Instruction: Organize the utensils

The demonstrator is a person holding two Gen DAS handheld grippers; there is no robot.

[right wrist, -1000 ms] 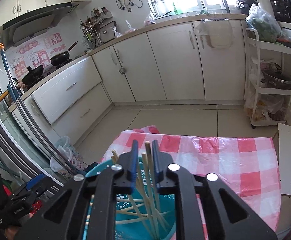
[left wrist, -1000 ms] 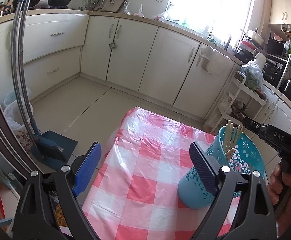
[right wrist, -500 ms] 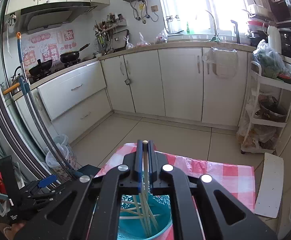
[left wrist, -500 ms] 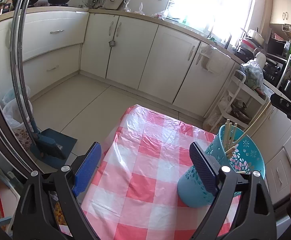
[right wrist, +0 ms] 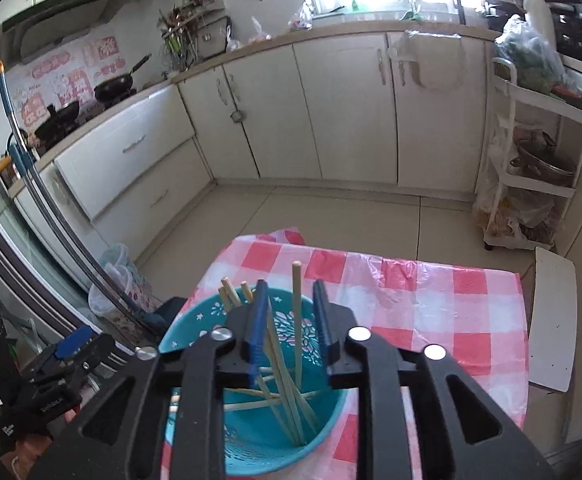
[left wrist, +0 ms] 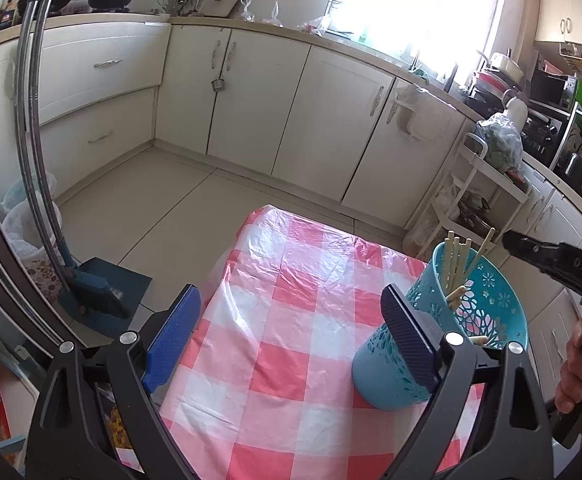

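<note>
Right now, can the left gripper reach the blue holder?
Probably yes. The left gripper is open, and the holder stands just beyond its right finger on the cloth, with nothing between them. It must shift right.

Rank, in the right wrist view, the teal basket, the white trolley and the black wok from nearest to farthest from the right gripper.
1. Teal basket: directly under the right gripper, on the checked tablecloth.
2. White trolley: far right, against the cabinets.
3. Black wok: upper left, on the stove.

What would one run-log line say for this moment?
left gripper: open, idle | right gripper: open over holder | chopsticks: in holder | tablecloth: otherwise bare
</note>
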